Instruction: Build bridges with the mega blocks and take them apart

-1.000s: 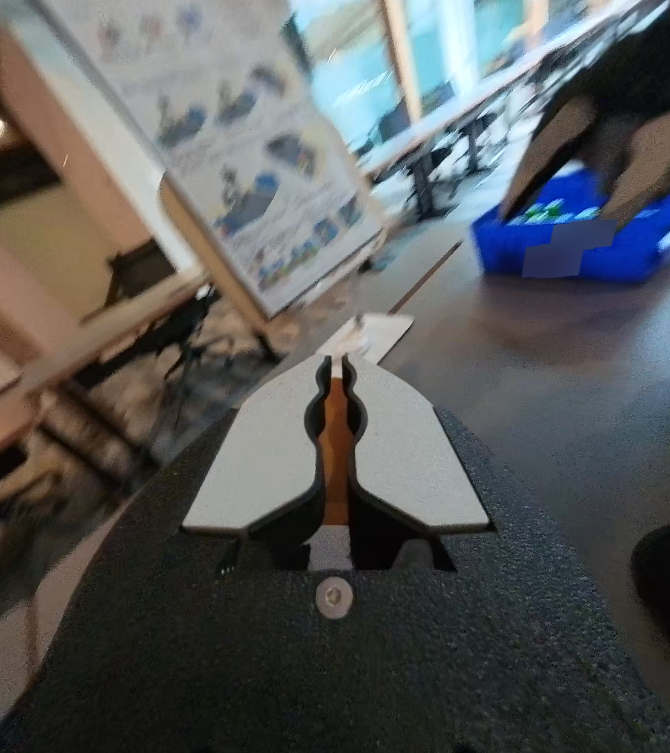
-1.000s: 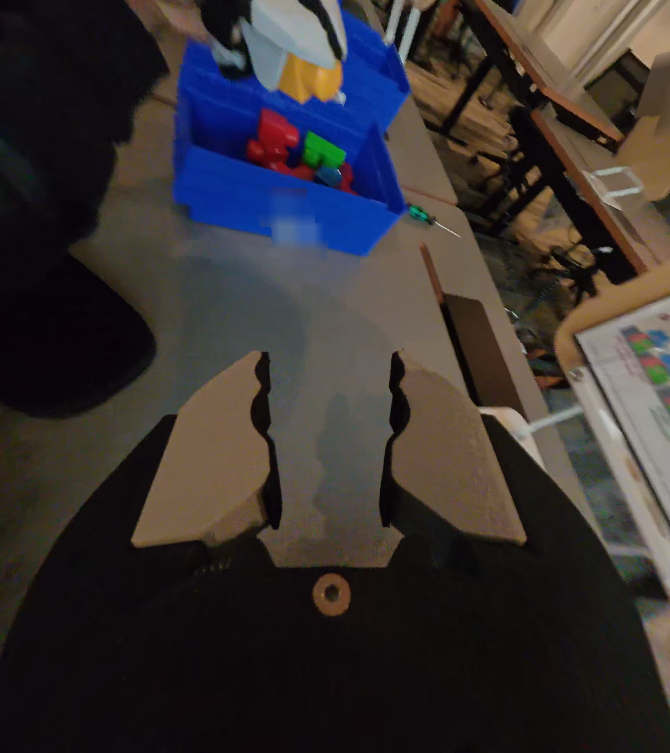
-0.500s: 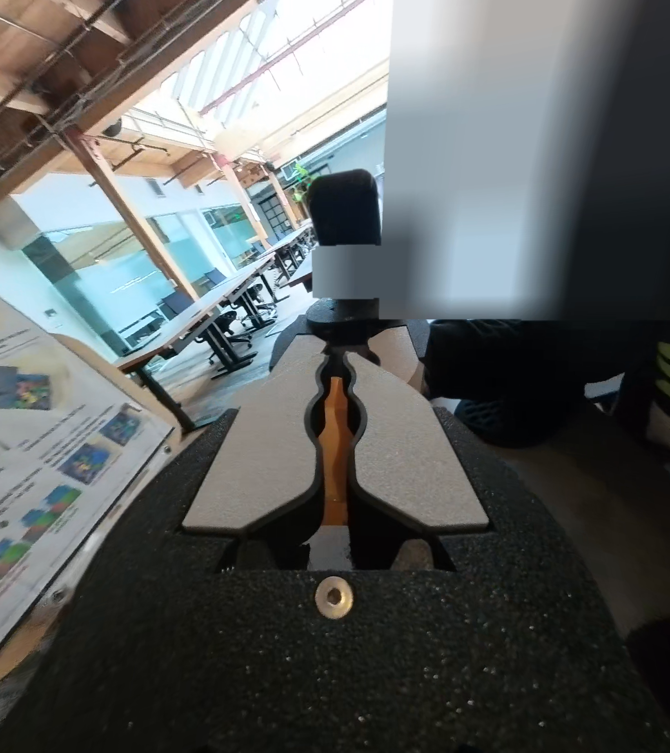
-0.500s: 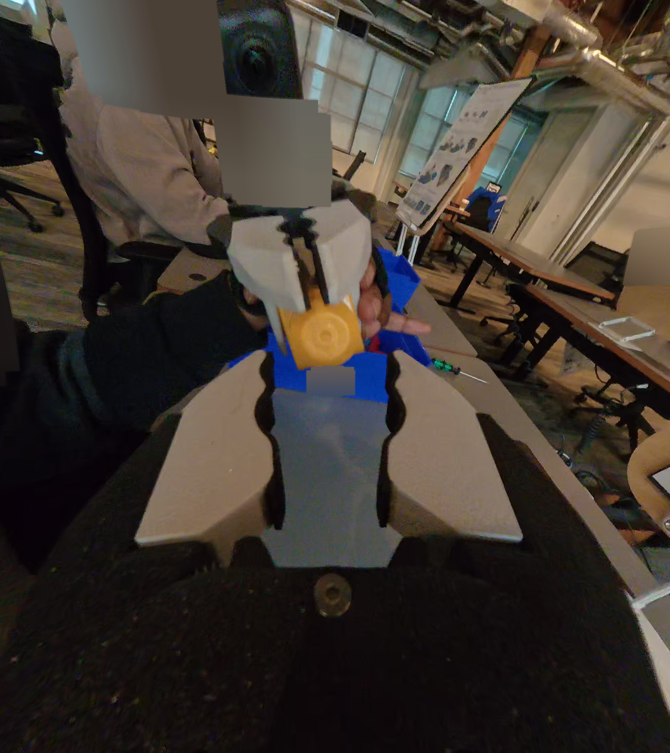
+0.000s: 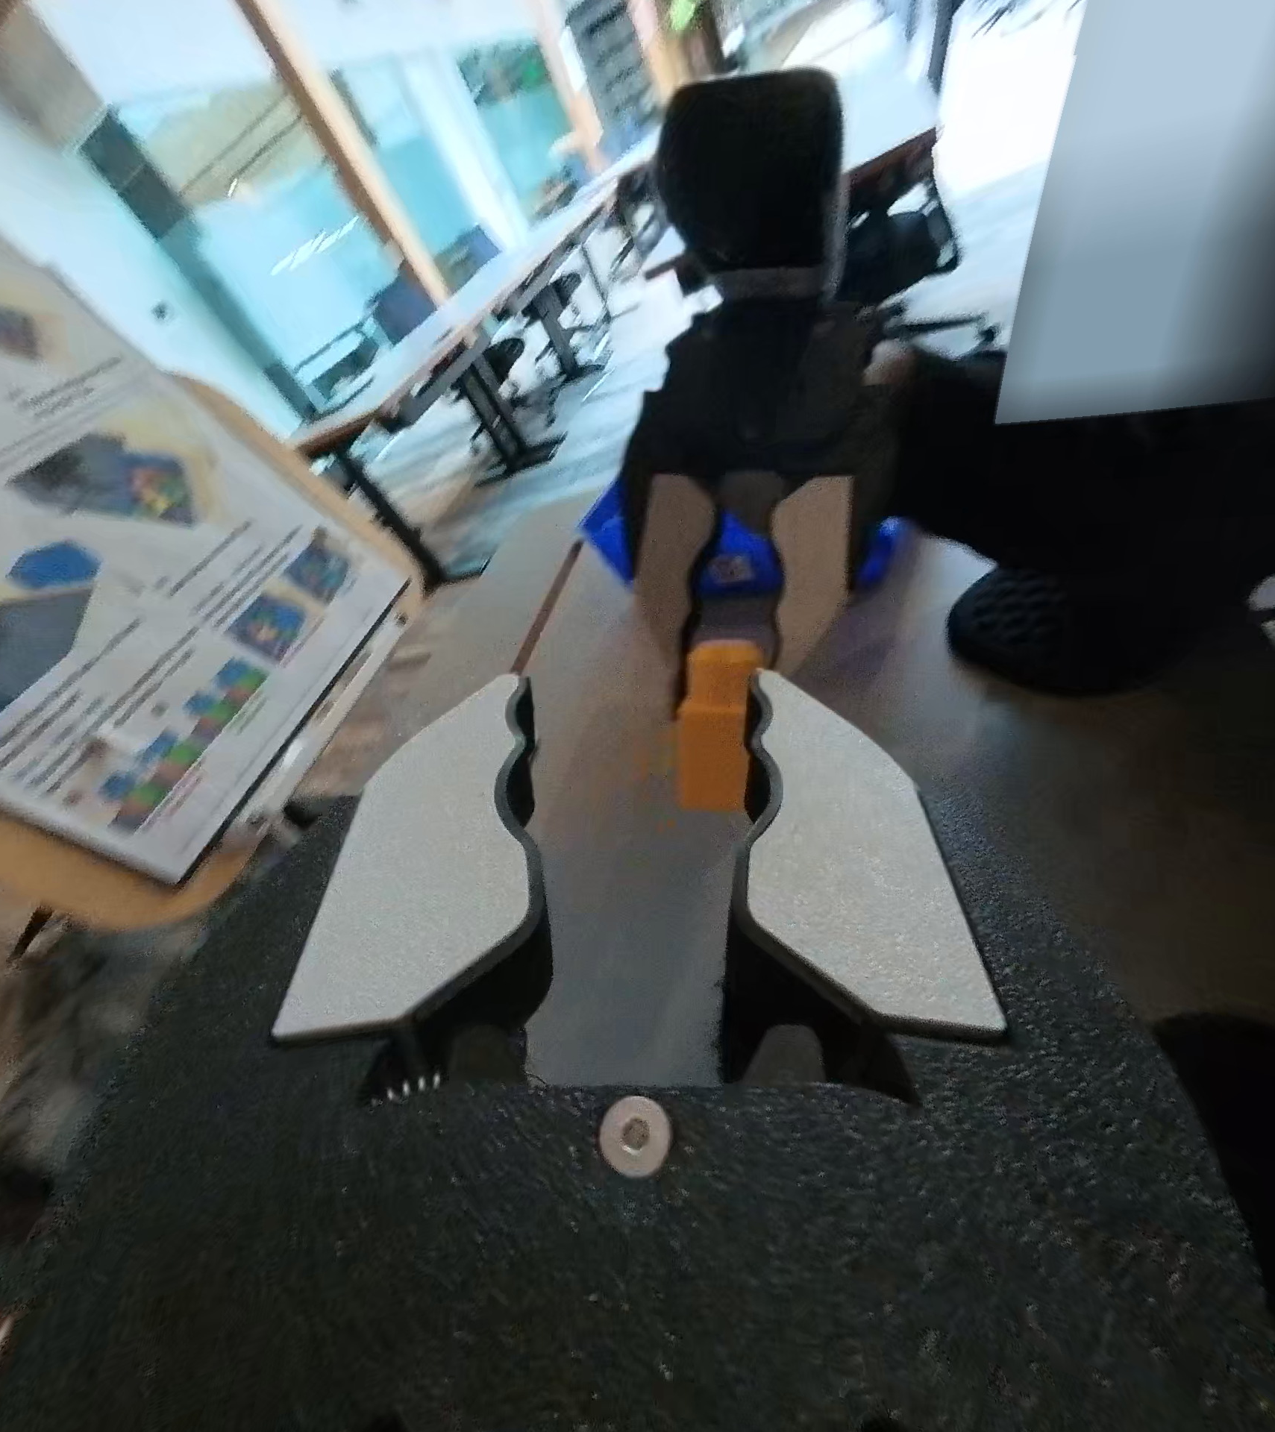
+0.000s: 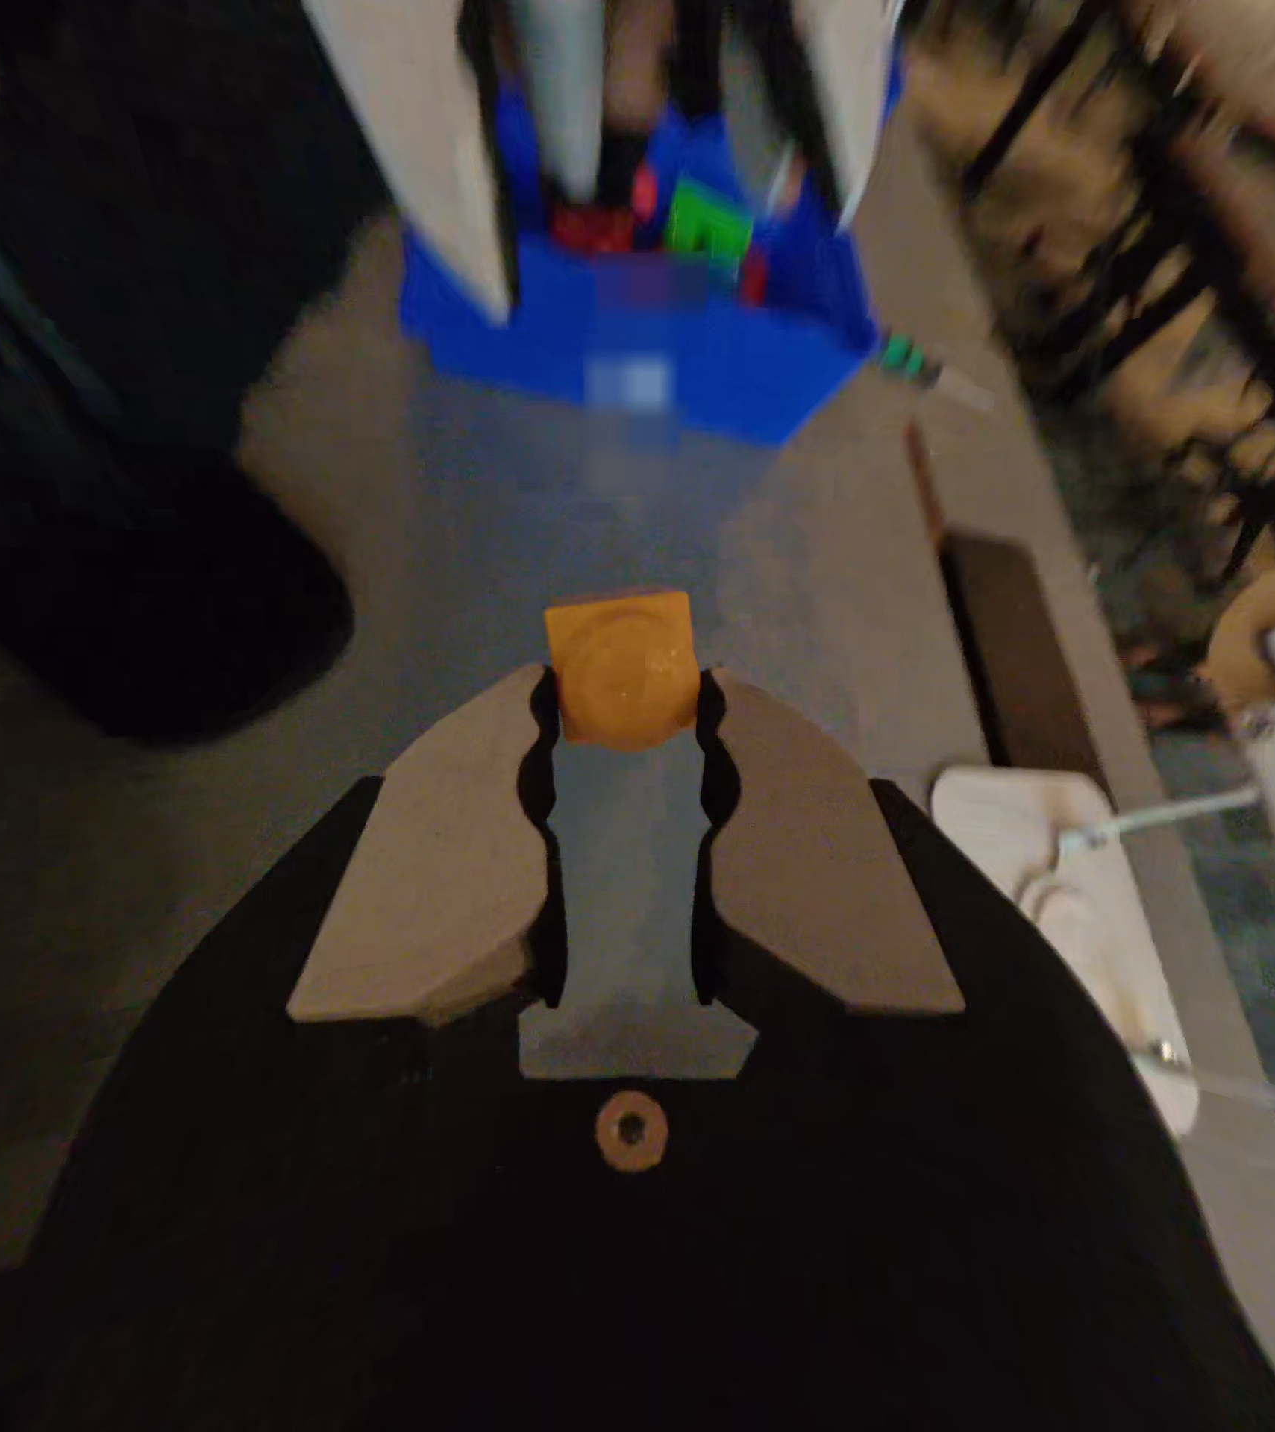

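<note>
My right gripper (image 6: 626, 676) is shut on an orange mega block (image 6: 622, 643) at its fingertips, just over the grey table (image 6: 463, 504); whether the block touches the table I cannot tell. My left gripper (image 5: 638, 682) is open and empty, facing the right one. In the left wrist view the orange block (image 5: 715, 736) shows between the tips of the right gripper (image 5: 727, 659), close to my left gripper's right finger. The left gripper's spread fingers (image 6: 432, 155) show blurred at the top of the right wrist view.
A blue bin (image 6: 696, 364) with red and green blocks (image 6: 704, 225) stands behind on the table; it also shows in the left wrist view (image 5: 607, 535). A poster board (image 5: 115, 581) leans at the table's left. A green-handled screwdriver (image 6: 905, 360) lies beside the bin. The left gripper's tips are roughly 8 cm from the right gripper's.
The left gripper has opened and let go of the orange block. The right gripper has closed on it. Both grippers have tilted down toward the table.
</note>
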